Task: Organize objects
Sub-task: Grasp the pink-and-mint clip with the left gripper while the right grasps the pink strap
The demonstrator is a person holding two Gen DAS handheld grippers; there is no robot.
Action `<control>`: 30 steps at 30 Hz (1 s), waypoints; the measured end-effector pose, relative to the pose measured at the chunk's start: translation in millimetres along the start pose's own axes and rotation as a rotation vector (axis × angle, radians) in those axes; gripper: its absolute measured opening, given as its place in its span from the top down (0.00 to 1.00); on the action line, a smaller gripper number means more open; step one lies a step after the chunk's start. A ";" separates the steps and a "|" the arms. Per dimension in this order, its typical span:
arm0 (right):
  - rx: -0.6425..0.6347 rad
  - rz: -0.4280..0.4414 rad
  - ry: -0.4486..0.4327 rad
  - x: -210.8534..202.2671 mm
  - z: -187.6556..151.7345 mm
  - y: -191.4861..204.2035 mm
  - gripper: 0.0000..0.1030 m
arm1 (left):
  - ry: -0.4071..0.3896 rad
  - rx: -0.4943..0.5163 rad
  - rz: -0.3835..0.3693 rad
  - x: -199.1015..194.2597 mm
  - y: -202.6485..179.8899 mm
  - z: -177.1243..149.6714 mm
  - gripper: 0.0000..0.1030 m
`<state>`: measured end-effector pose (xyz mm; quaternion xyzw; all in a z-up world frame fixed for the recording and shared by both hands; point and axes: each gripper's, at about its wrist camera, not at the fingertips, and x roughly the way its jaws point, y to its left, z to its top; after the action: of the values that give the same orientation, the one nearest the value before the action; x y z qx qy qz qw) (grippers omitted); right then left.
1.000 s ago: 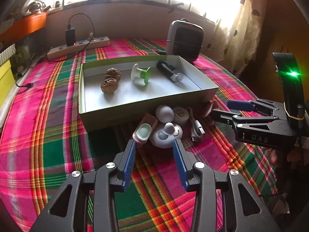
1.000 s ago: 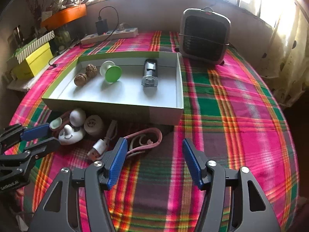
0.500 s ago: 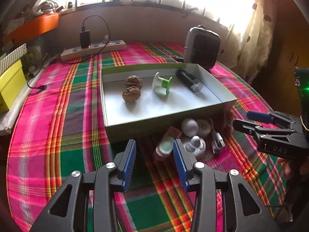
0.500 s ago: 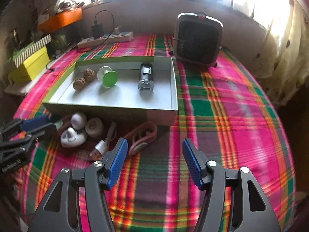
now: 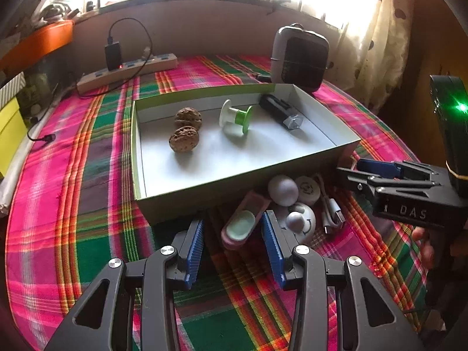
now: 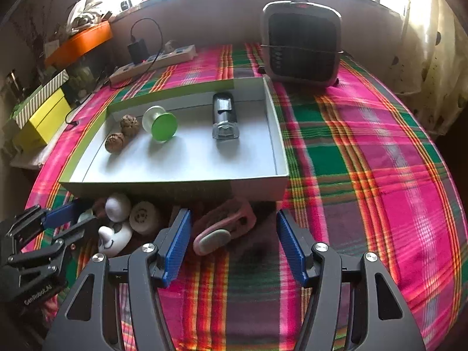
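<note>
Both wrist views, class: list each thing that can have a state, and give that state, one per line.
Left gripper: open, straddling the pink case.
Right gripper: open, holding nothing.
Box: lidless, open on top.
Pink case: lying on the cloth, outside the box.
Green spool: on its side, in the box.
Charger: plugged into the power strip.

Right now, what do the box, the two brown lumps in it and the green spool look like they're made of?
Box: likely cardboard, matte white inside, green edge, thin folded walls. Two brown lumps: rough, wrinkled shells, probably walnuts. Green spool: smooth, slightly glossy plastic, with one white flange and one green.
</note>
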<state>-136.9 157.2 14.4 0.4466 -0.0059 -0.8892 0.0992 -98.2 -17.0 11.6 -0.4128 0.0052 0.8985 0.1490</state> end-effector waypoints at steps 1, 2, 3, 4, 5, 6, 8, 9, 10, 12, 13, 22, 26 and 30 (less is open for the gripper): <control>-0.001 0.002 0.002 0.5 -0.5 0.2 0.42 | 0.001 0.000 0.003 0.6 -0.5 -0.1 0.63; -0.001 0.004 0.002 -0.2 -1.0 0.3 0.42 | 0.002 0.002 0.004 0.9 -0.9 -0.3 0.63; -0.004 0.004 -0.004 -1.4 -1.3 0.5 0.42 | 0.002 0.002 0.005 1.2 -0.8 0.0 0.63; -0.009 -0.001 -0.007 -1.5 -0.9 0.9 0.42 | 0.002 0.005 0.003 1.1 -1.7 -0.2 0.63; -0.010 -0.017 -0.002 -0.1 -0.6 0.2 0.42 | 0.003 0.007 0.001 1.0 -2.6 -0.4 0.63; -0.005 -0.023 0.003 1.3 -0.3 -0.8 0.42 | 0.005 0.008 -0.001 0.7 -3.4 -0.6 0.63; 0.014 -0.026 0.016 3.1 -1.5 -4.8 0.42 | 0.007 0.012 -0.003 0.3 -4.6 -0.9 0.63; 0.021 -0.032 0.018 3.0 -3.1 -7.2 0.42 | 0.007 0.013 -0.002 0.4 -5.0 -1.0 0.63; 0.022 -0.033 0.019 2.4 -4.0 -8.2 0.42 | 0.007 0.015 0.000 0.3 -5.5 -0.9 0.63; 0.020 -0.039 0.021 -0.1 -7.2 -10.7 0.42 | 0.010 0.015 0.003 1.3 -4.6 -0.3 0.63; 0.012 -0.057 0.024 -0.9 -9.0 -11.6 0.42 | 0.015 0.014 0.007 2.3 -3.9 -0.1 0.63; 0.001 -0.127 0.021 -4.5 -13.9 -24.9 0.42 | 0.026 0.030 0.028 6.7 -4.2 4.3 0.63; -0.029 -0.114 0.013 -3.6 -13.1 -20.7 0.42 | 0.041 0.051 0.037 11.4 -9.3 4.8 0.63; -0.041 -0.101 0.006 -2.8 -12.1 -21.3 0.42 | 0.039 0.057 0.050 12.4 -10.5 5.1 0.63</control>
<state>-129.3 179.6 7.2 0.4468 0.0352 -0.8917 0.0636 -106.8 -3.1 7.0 -0.4254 0.0438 0.8933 0.1382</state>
